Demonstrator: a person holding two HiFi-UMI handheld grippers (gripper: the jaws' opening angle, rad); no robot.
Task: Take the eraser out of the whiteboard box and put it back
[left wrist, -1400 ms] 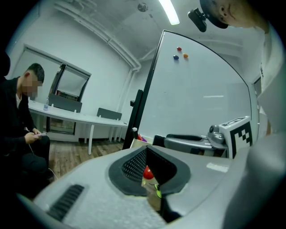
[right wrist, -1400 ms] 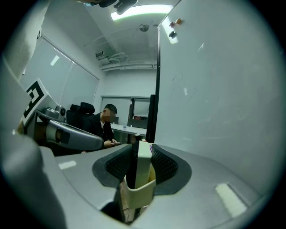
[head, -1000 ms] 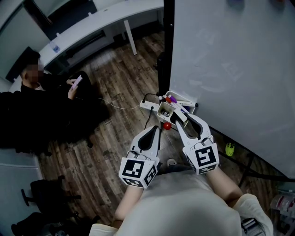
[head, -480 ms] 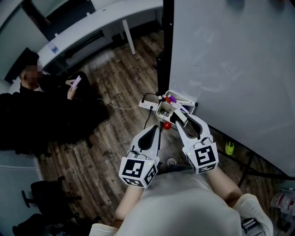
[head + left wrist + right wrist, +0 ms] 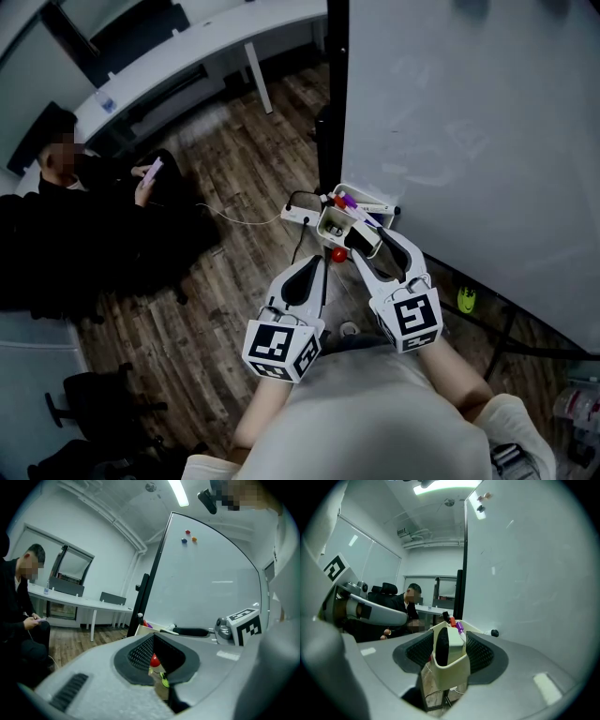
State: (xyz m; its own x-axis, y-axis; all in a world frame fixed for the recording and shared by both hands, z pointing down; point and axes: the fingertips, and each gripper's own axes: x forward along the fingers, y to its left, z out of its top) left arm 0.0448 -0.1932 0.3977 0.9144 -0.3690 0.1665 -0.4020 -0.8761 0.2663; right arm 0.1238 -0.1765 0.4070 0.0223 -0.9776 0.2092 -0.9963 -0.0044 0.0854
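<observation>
Eraser [image 5: 440,646] first: it stands on edge in the near end of the whiteboard box [image 5: 450,672], dark felt face turned to one side, so as things lie the eraser is home. Whether the take-out half of the job is already done I can't say from where it sits now. If it is, only pulling the hand clear remains. If not, the whole lift out and return is still to do.

Nearest the person, the left tool [image 5: 157,660] hangs low and short of the box. Its jaws are drawn together, or very nearly so, with nothing between them. Through the sliver between them only the wooden floor [image 5: 234,281] and a small red ball [image 5: 338,254] show.

A little further out, the right tool [image 5: 450,653] reaches to the box, a jaw on either side of its near end. Those jaws are opening, and the pads look clear of both box and eraser, so nothing is gripped. My guess is this is a release.

Beyond the eraser, at the far end of the box, red and purple markers [image 5: 459,629] stick up. The box hangs at the bottom corner of the whiteboard [image 5: 469,141], beside its dark upright post.

Well back across the floor a person [image 5: 84,216] sits with a phone, a long white counter [image 5: 187,47] behind.
</observation>
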